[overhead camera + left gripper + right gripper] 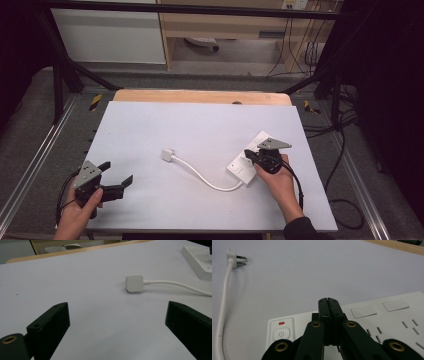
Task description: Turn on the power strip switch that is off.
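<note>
White tabletop (165, 200) bears power strip (387, 315) directly under closed right claw (328, 301).

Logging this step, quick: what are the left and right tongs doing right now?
Left tongs: open, holding nothing.
Right tongs: closed over the power strip, nothing between them.

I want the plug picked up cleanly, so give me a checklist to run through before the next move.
1. Left tool open: ok, jaws wide apart.
2. Plug free to grasp: ok, lies alone on the white table, ahead of the left tool.
3. Right tool shut: ok, jaws together with nothing between them.
4. Power strip steadied: cannot tell, the right tool is over it, contact unclear.
5. Cable slack: ok, loose curve from strip to plug.
</note>
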Motion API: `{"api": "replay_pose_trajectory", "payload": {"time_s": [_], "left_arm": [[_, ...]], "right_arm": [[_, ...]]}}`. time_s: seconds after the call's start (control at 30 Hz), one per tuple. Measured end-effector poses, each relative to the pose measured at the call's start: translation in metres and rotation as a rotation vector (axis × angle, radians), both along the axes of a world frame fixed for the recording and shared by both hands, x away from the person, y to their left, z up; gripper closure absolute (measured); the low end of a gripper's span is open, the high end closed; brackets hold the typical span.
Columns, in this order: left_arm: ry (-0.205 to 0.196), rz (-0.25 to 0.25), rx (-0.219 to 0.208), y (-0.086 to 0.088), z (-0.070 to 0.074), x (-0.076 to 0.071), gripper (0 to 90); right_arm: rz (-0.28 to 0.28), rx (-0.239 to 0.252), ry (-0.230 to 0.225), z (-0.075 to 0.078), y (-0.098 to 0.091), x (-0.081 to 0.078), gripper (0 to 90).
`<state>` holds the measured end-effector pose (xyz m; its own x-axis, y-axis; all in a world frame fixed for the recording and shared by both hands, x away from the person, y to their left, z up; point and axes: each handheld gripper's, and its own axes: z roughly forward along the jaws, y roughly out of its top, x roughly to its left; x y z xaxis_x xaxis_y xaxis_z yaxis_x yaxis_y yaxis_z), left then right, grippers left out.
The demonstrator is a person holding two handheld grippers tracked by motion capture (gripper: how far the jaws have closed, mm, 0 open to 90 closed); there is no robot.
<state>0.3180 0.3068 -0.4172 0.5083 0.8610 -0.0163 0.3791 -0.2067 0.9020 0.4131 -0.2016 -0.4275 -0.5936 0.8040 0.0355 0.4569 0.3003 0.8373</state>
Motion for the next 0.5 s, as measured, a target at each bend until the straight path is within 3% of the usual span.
{"api": "replay_pose_trajectory", "payload": {"time_s": [0.5], "left_arm": [[0.005, -0.007, 0.006, -0.001, -0.0006, 0.0001, 6.0]], "right_arm": [[0.003, -0.008, 0.007, -0.0035, 0.0015, 0.0005, 90.0]]}}
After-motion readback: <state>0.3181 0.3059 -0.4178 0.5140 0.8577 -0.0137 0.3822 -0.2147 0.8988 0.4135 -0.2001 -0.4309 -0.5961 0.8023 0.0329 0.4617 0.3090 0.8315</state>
